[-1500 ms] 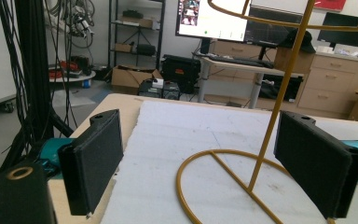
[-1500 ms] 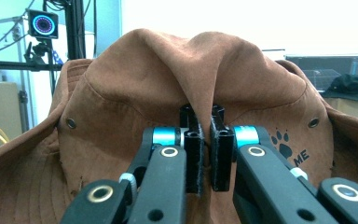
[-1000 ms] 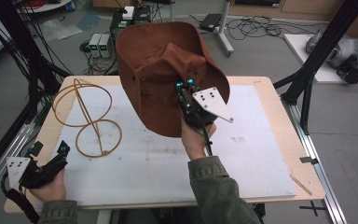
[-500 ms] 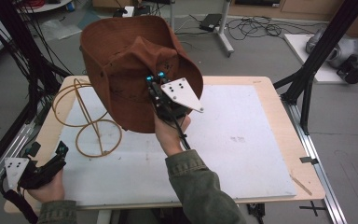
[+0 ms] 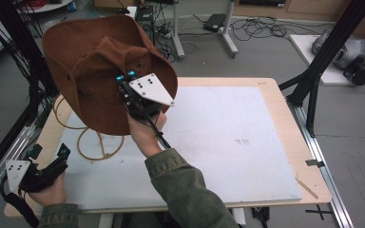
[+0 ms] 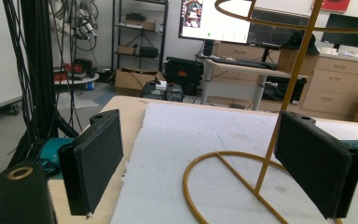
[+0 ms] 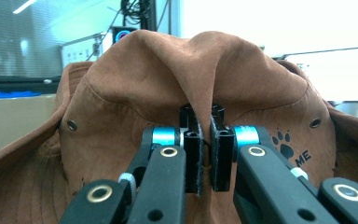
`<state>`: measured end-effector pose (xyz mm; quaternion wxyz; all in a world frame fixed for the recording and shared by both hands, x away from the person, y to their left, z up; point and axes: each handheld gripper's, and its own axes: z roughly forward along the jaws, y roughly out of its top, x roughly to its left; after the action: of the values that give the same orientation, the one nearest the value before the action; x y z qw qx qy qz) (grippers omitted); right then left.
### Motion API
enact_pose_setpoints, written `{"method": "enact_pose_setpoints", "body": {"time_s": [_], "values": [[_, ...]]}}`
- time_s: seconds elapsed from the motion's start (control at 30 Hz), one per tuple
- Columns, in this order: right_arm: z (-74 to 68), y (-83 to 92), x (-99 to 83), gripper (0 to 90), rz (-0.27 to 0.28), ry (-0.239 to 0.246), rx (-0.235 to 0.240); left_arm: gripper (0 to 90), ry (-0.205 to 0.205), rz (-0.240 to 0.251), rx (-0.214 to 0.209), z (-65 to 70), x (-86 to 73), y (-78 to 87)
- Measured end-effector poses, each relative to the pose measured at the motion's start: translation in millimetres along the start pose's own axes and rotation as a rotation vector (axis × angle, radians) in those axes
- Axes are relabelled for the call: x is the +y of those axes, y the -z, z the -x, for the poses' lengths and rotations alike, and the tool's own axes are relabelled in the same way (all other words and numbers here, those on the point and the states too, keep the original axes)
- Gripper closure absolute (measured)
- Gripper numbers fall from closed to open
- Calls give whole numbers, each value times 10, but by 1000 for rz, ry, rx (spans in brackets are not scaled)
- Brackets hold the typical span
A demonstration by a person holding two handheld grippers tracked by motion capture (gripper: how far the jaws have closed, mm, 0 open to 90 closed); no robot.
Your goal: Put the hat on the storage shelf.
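A brown brimmed hat point(image 5: 100, 71) hangs in the air over the table's left side, pinched at a fold of its crown by my right gripper point(image 5: 125, 83), which is shut on it. In the right gripper view the hat point(image 7: 168, 84) spreads behind the closed jaws of the right gripper point(image 7: 204, 140), with a paw print on its right. A yellow wire hat stand point(image 5: 95, 142) rests on the white board below the hat, partly hidden by it. My left gripper point(image 5: 47, 154) stands open at the table's near left corner. Between its pads point(image 6: 93, 158) I see the stand point(image 6: 279, 135) and its ring base.
A white board point(image 5: 228, 137) covers most of the wooden table point(image 5: 266, 83). Black frame posts point(image 5: 313, 80) stand at the right and left edges. Cables and equipment lie on the floor beyond the table.
My right gripper has carried the hat leftward and up, from over the table's middle to above the yellow stand. The left gripper has stayed put.
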<state>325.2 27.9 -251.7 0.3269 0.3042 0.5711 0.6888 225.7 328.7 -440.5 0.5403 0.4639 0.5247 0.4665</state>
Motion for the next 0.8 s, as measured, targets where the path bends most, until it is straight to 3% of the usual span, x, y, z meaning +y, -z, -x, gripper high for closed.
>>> {"method": "enact_pose_setpoints", "body": {"time_s": [0.23, 0.47, 0.8], "values": [[-201, -161, -81, 869, -16, -13, 52, 158, 4, -3, 1, -10, -1, 1], [-344, -217, -105, 869, -21, -3, 91, 158, 9, 0, 2, -18, -2, 0], [-443, -262, -192, 868, -58, 13, 146, 158, 14, -3, 0, -26, -3, 2]]}}
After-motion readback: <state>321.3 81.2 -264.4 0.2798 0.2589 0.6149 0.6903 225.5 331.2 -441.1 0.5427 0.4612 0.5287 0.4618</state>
